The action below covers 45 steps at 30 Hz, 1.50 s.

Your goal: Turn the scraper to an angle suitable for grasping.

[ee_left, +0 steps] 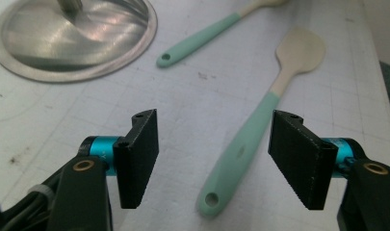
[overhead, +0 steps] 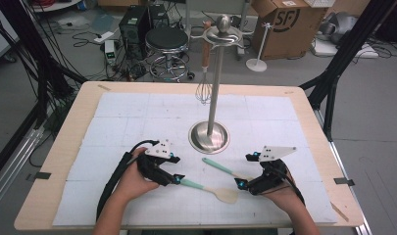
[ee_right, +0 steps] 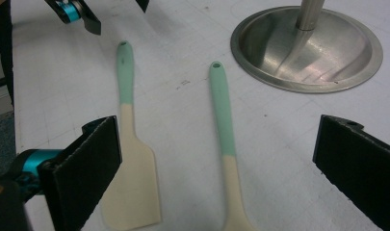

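A spatula (overhead: pixel 210 188) with a mint handle and cream blade lies flat on the white mat (overhead: pixel 137 117). My left gripper (overhead: pixel 177 169) is open at the handle's end. In the left gripper view the spatula (ee_left: pixel 260 120) has its handle end between the open jaws of my left gripper (ee_left: pixel 215 130), touching neither pad. A second mint-handled utensil (overhead: pixel 220 166) lies beside it, its cream head running under my right gripper (overhead: pixel 246 170). In the right gripper view my right gripper (ee_right: pixel 221 144) is open, with the spatula (ee_right: pixel 130 159) and the second utensil (ee_right: pixel 224 125) on the mat ahead of it.
A steel utensil stand (overhead: pixel 214 83) rises from a round base (overhead: pixel 209 137) mid-table, just beyond the utensils. A whisk (overhead: pixel 204 88) with a wooden handle hangs from its top ring. Behind the table are a stool (overhead: pixel 166 41) and cardboard boxes (overhead: pixel 284 24).
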Tool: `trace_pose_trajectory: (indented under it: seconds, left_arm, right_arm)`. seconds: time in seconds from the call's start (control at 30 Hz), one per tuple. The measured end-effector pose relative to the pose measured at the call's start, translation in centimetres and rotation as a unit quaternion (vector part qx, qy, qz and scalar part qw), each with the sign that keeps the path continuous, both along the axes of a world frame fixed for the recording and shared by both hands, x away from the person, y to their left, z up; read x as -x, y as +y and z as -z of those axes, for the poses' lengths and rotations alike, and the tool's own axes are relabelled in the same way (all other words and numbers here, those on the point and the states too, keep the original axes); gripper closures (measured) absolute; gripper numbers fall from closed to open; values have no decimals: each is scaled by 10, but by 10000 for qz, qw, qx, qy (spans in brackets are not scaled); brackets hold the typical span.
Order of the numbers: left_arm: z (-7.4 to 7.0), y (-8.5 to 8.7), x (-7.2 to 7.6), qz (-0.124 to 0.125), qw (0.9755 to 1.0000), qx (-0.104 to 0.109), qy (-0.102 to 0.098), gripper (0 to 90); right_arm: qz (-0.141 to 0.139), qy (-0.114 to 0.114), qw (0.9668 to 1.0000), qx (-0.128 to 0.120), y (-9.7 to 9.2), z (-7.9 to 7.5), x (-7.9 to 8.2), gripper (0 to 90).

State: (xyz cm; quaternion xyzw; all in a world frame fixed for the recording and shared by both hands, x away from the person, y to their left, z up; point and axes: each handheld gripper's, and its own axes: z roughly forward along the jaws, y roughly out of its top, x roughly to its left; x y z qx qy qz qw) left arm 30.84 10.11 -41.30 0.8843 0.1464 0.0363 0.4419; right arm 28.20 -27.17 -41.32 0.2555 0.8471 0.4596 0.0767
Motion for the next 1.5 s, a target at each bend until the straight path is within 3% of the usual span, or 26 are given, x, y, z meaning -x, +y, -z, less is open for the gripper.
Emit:
trace_pose_trajectory:
  seconds: [0.17,0.47,0.53,0.6,0.8,0.87,0.97,1.0,1.03,1.13,1.5]
  left_arm:
    - [-3,3,-1,-93,9998,169,18,308]
    - [-8,11,-3,-265,9989,393,24,242]
    - [-9,12,-2,-288,9988,404,4,234]
    - [-10,12,-2,-294,9987,426,-8,225]
    - [-14,15,-2,-374,9979,514,-94,213]
    - [-14,16,-1,-400,9976,561,-97,213]
    - [-15,18,-2,-420,9975,549,-122,213]
    - [-15,18,-2,-411,9975,564,-117,213]
    - [-15,18,-2,-396,9976,564,-105,214]
    - [-14,17,-2,-378,9979,505,-122,216]
    - [-14,16,-3,-358,9978,552,-86,218]
  right_arm:
    - [-45,0,10000,17,3,0,0,43]
    - [-461,88,9988,150,26,3,5,85]
    - [-570,94,9981,211,34,5,6,172]
    - [-649,101,9973,327,42,7,6,178]
    - [-851,289,9948,475,70,15,6,341]
    - [-983,301,9926,650,83,19,6,392]
    - [-1150,330,9874,1037,98,26,9,553]
    - [-1120,250,9870,1125,100,28,10,604]
    - [-992,140,9876,1206,100,27,13,650]
    - [-1025,255,9869,1222,97,25,14,799]
    - [-754,374,9883,1271,64,23,25,803]
